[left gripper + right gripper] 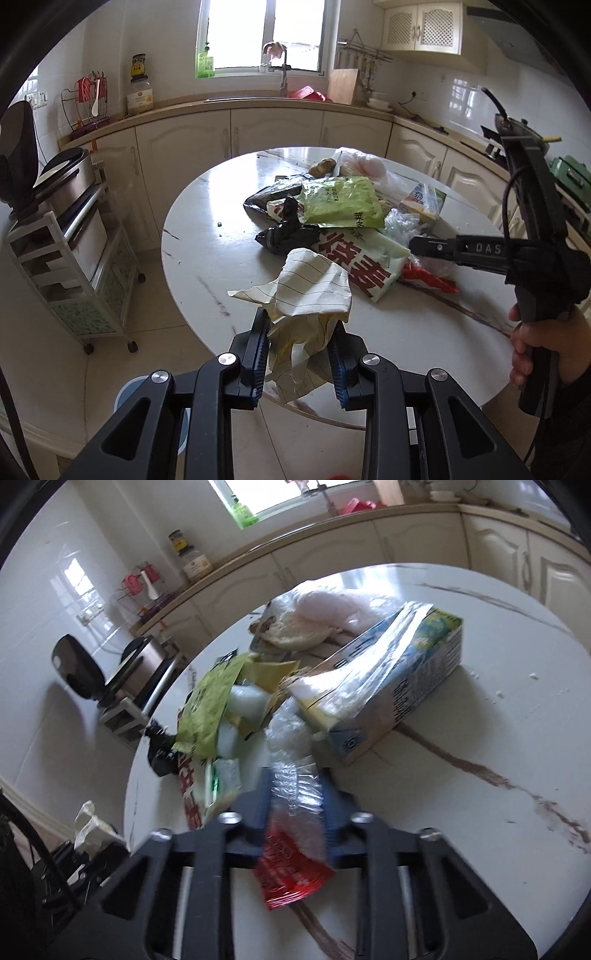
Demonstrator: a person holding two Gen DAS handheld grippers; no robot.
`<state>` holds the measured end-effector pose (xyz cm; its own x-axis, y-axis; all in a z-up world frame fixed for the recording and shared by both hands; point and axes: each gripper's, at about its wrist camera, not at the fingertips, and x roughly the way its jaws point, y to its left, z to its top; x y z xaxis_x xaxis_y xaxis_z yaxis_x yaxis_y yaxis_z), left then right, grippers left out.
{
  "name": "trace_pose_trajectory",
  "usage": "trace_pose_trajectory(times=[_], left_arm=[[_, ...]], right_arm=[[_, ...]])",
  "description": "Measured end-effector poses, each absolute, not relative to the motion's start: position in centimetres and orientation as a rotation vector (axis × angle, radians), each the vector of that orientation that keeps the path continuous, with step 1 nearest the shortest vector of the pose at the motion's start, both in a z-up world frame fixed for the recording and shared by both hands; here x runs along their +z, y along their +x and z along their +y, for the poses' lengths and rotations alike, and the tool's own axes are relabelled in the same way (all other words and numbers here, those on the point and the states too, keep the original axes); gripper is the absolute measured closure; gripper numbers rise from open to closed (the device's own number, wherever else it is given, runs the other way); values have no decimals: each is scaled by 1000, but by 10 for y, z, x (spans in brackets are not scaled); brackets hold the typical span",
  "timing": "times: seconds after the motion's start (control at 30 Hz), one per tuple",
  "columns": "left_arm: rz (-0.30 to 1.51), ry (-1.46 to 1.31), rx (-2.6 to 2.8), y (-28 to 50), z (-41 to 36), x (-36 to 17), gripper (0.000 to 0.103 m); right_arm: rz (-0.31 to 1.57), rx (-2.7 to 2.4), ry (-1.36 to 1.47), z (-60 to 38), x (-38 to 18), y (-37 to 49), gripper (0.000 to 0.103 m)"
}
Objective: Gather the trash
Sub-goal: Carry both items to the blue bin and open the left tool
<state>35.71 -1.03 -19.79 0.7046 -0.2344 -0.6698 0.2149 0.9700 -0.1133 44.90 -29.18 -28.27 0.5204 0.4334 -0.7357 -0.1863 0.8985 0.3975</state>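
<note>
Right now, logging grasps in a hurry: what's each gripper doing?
Left gripper: shut on lined paper.
Right gripper: shut on plastic wrapper.

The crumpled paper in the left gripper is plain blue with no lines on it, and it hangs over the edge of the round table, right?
Not quite. The left wrist view shows the crumpled paper is cream with dark lines, not plain blue. The left gripper does hold it at the round table's edge.

Left gripper (300, 345): black linkage arms, silver pivot screws, blue ribbed pads (260, 349). Right gripper (295, 805): same build, "DAS" lettering, black cable. Right hand (535, 350): bare skin, dark sleeve.
</note>
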Motion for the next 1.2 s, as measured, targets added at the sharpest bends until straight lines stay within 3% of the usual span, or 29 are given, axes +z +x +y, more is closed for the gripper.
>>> trace_pose_trajectory(times=[0.37,0.67,0.83,1.2], left_arm=[[699,-77,-239,330,24,-180,77],[704,-147,-102,295,119,-187,77],[801,-166,49,282,189,-225,77],[1135,-297,229,307,302,-359,77]], right_arm=[[716,241,130,-281,-211,378,89],[643,546,4,-148,-166,345,89],[728,755,-64,-49,-201,345,89],[979,866,-237,102,-343,376,89]])
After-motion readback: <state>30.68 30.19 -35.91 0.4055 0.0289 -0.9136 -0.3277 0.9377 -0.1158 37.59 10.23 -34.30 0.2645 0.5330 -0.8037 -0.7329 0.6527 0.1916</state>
